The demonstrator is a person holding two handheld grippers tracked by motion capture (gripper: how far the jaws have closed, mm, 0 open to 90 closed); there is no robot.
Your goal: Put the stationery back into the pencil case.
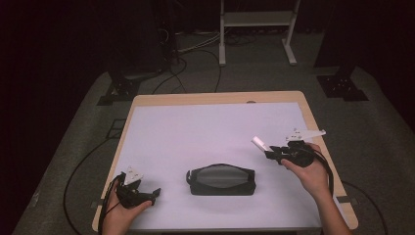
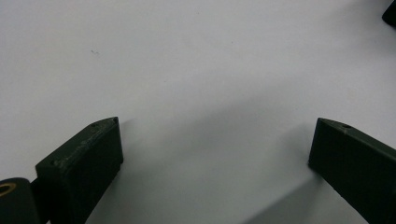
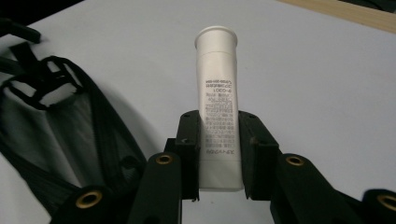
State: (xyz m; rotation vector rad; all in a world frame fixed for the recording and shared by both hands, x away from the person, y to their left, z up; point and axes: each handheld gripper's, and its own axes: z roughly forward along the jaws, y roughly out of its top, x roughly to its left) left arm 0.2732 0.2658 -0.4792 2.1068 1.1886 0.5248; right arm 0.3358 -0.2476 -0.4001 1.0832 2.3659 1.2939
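1. Step in hand, by my reading: carrying. The right gripper (image 3: 219, 154) has its jaws closed on the lower part of a small white plastic tube with fine printed text (image 3: 217, 112); the capped end sticks out well past the fingertips. In the high view the right gripper (image 1: 268, 152) holds the tube (image 1: 259, 143) above the table, pointing up and to the left.
2. Likely goal: the black mesh zip pouch (image 1: 221, 180), lying flat on the white table mat (image 1: 210, 132), ahead and to the left of the right gripper's jaws, apart from them. In the right gripper view the pouch (image 3: 56, 135) shows a slack, dark-edged mouth; whether it gapes wide enough I cannot tell.
3. Next move calls for: swinging the tube across to the pouch mouth, cap first, lowering it at a shallow tilt, and releasing only once it is inside.
4. Left gripper (image 1: 147, 195): jaws spread wide, nothing between them, resting low on the mat near the table's front left corner, the pouch just off to its right. It could pin or spread the pouch mouth.
5. In the way: nothing between tube and pouch. The risk is the limp mesh folding shut or sliding under the tube.
6. Around: light wooden table edge (image 1: 313, 127), floor cables (image 1: 195, 68), white metal frame (image 1: 257, 29) beyond.
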